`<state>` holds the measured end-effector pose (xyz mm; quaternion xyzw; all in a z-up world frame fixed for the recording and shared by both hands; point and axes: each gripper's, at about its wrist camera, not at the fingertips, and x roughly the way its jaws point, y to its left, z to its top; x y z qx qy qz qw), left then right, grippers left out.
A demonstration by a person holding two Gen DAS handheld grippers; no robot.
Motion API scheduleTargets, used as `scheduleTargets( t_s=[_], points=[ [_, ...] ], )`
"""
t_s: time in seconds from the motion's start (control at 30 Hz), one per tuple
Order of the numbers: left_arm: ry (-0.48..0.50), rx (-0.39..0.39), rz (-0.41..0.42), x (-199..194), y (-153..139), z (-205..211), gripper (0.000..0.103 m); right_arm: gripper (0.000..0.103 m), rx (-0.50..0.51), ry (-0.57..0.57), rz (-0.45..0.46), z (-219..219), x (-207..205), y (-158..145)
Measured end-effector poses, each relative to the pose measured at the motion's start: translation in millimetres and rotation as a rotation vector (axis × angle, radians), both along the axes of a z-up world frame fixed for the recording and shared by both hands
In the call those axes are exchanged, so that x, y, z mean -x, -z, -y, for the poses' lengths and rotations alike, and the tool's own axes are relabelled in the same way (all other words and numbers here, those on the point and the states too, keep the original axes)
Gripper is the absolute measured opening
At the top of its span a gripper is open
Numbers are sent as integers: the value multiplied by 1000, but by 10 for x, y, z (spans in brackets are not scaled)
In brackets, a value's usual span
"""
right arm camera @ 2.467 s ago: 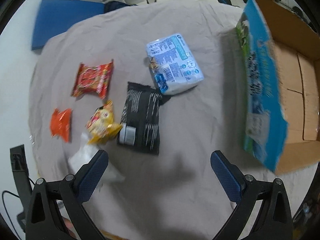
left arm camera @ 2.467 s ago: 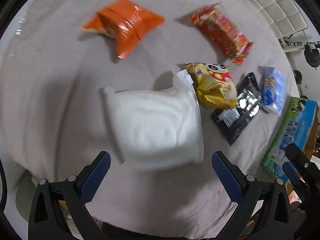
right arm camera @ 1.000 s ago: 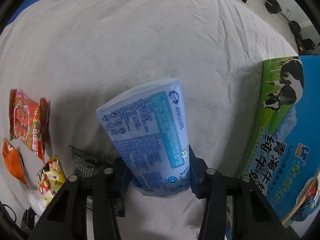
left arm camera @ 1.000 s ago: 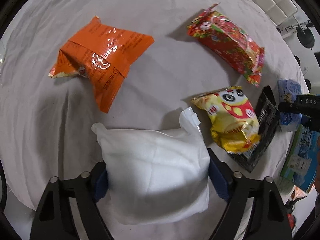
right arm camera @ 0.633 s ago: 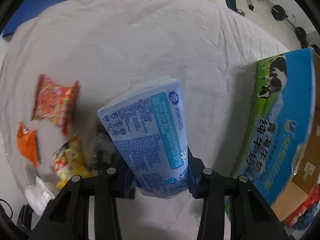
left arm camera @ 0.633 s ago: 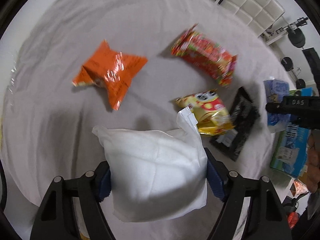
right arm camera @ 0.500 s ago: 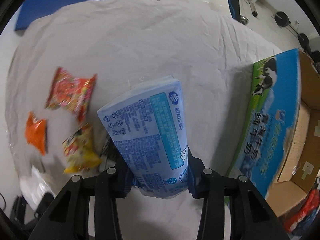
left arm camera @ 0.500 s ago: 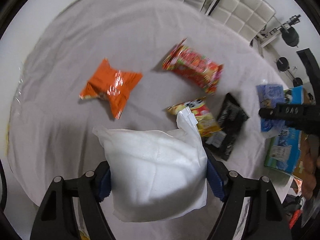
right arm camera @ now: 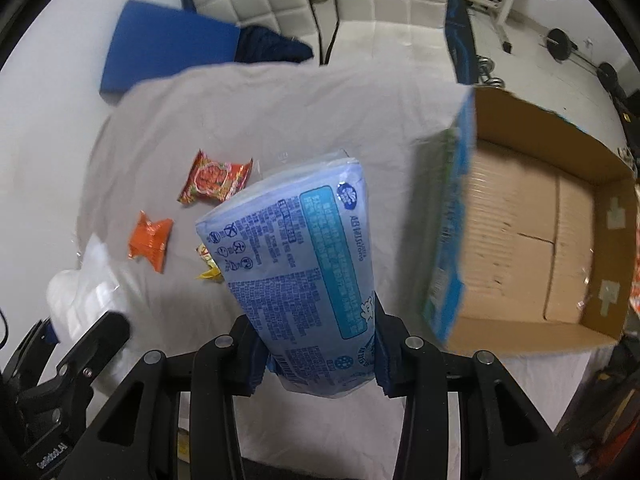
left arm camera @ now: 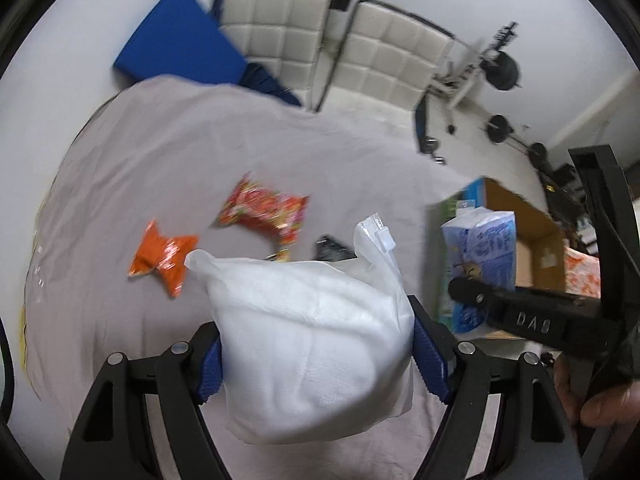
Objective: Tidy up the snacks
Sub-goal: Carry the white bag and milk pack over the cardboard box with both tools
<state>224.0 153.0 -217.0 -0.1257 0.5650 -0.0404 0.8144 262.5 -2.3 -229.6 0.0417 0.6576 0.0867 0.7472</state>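
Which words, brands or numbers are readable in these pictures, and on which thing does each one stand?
"DAS": on the black arm of the right tongs.
"GenRobot.AI", small and only partly clear: on the body of the left tongs.
Blue pack: printed text and icons, too small to read.
Cardboard box: blue side print blurred.
Red and orange packets: unreadable.
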Motion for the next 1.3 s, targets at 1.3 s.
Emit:
scheduleTargets(
  t_s=[1.3],
  points=[
    [293,91,-238,-1913,846,3780,76,44,69,299,-58,3832,-935,992]
  ],
)
